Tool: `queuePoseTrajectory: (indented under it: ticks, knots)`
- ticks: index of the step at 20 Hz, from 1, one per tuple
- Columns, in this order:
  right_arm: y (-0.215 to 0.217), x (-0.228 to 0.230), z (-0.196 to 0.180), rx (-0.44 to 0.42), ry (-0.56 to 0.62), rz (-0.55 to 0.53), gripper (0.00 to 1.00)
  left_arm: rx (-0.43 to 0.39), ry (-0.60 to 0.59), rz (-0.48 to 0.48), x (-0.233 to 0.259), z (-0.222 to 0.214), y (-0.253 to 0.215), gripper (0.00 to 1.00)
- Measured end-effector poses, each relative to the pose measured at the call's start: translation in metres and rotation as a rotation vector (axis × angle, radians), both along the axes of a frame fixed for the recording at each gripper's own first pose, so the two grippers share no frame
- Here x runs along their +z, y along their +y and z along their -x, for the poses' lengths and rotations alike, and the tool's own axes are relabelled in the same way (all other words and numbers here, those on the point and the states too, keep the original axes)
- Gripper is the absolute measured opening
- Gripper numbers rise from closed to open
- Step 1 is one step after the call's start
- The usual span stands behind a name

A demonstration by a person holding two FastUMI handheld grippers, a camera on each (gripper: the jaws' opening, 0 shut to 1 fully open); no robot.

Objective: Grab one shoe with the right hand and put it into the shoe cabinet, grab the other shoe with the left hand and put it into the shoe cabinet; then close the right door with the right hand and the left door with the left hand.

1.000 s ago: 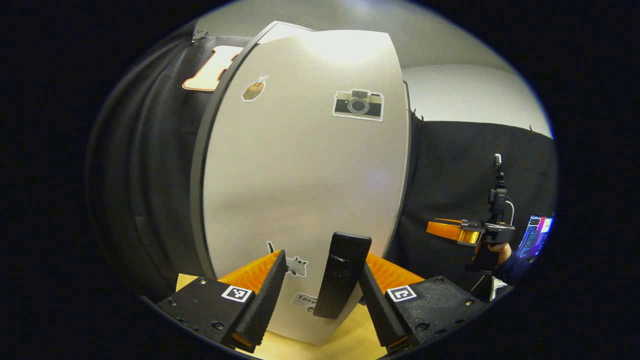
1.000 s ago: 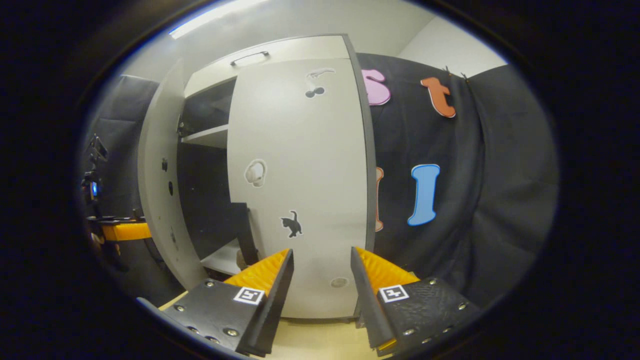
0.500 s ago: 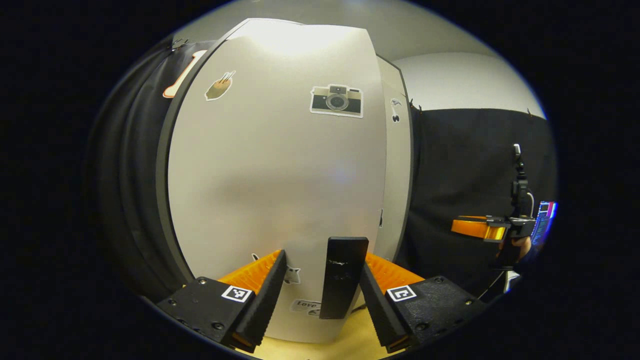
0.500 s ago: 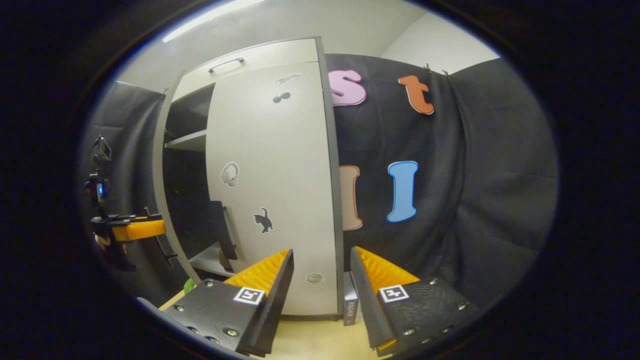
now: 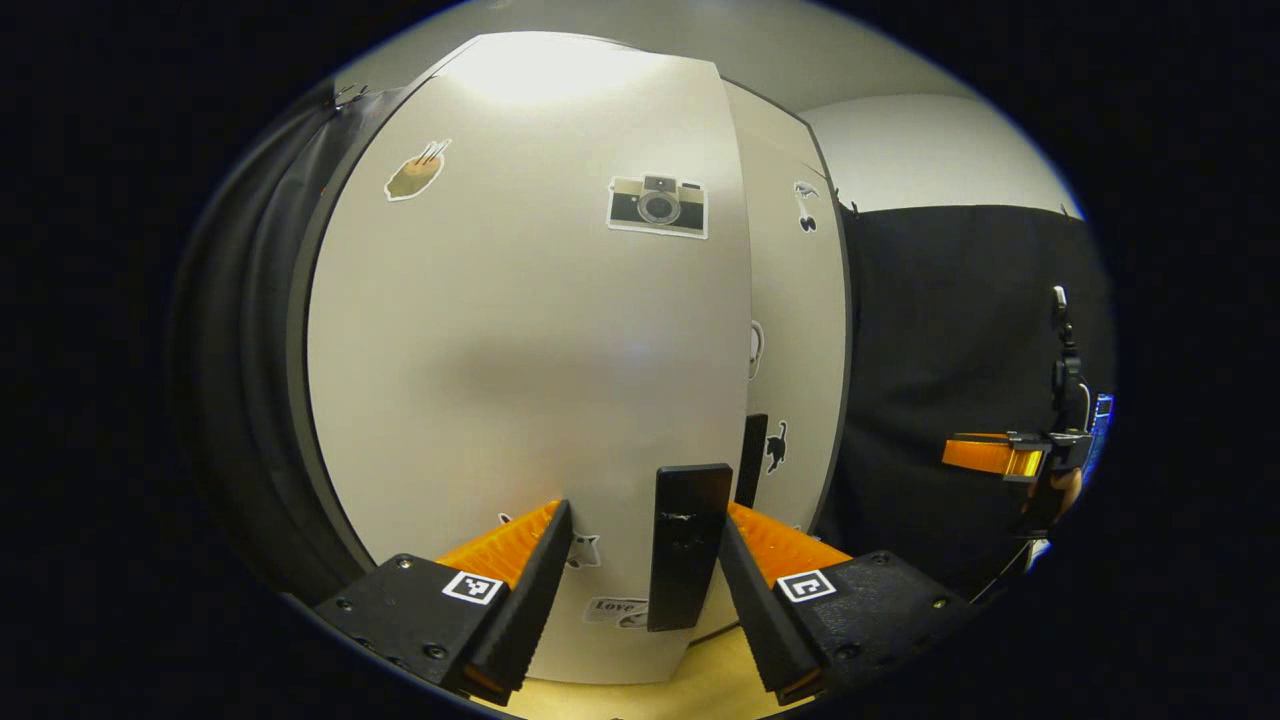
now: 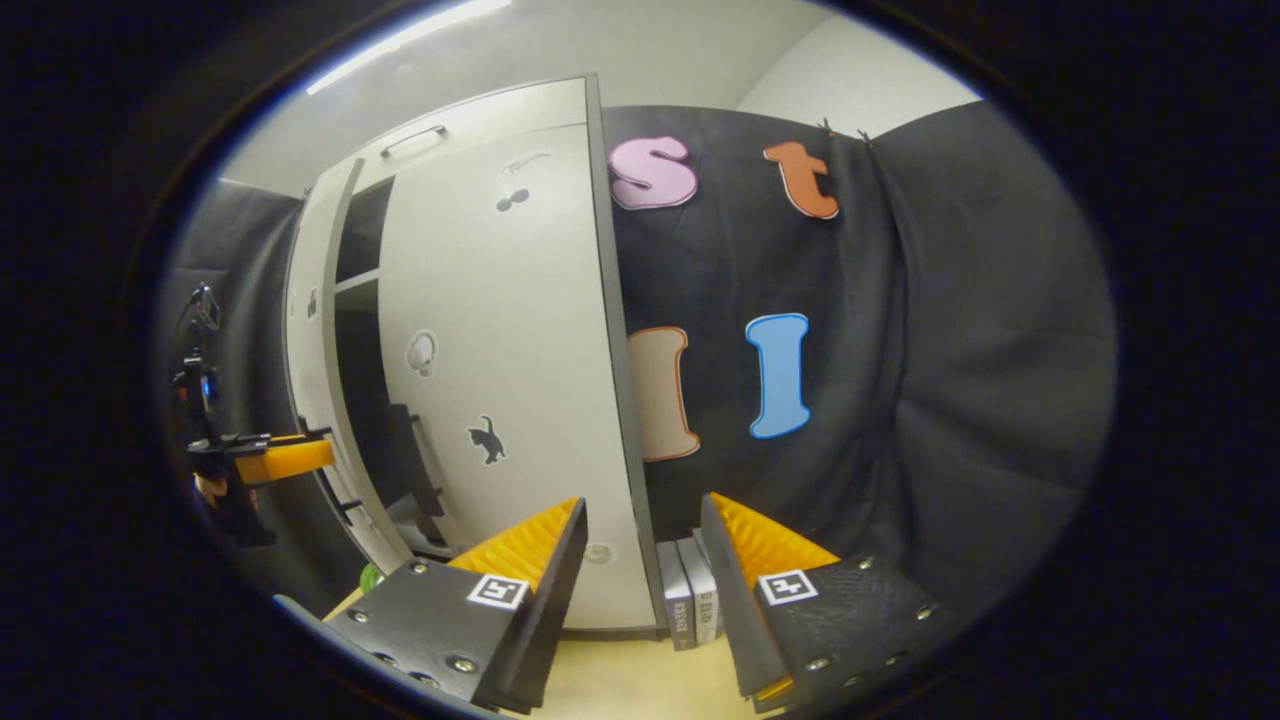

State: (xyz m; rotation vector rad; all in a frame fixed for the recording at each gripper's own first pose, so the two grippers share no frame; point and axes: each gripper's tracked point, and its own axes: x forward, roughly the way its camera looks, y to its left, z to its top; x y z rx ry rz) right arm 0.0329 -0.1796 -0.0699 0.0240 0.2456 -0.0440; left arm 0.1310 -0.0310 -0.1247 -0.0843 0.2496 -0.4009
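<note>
- The left tongs [image 5: 640,575] are held open, their fingers standing either side of the black handle [image 5: 686,545] of the left door [image 5: 520,350] without both pressing on it; whether one finger touches it cannot be told.
- The right tongs [image 6: 640,570] are likewise open and empty, drawn back from the shoe cabinet [image 6: 470,120] above the table [image 6: 610,680], beside the books [image 6: 690,605] standing at its right foot.
- Compared with a second ago, the left door has been swung further shut: the right door [image 5: 795,340] and its own handle [image 5: 752,460] are now seen just past its edge, where only the black cloth showed before.
- In the right gripper view the dark gap beside the right door [image 6: 490,360] has narrowed to a thin strip, the left door [image 6: 315,330] being seen nearly edge-on.
- The right door is judged closed already; the shoes are taken to be inside the cabinet, hidden behind the doors.
- A short final push on the left door is judged to be all that remains.
</note>
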Motion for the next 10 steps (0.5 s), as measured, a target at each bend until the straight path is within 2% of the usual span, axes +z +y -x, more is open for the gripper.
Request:
queuePoseTrajectory:
  ticks: [10]
  knots:
    - [-0.026,-0.004,-0.007,-0.027,0.015,-0.017,0.69,0.019,-0.007,0.020,-0.001,-0.017,-0.004,0.84]
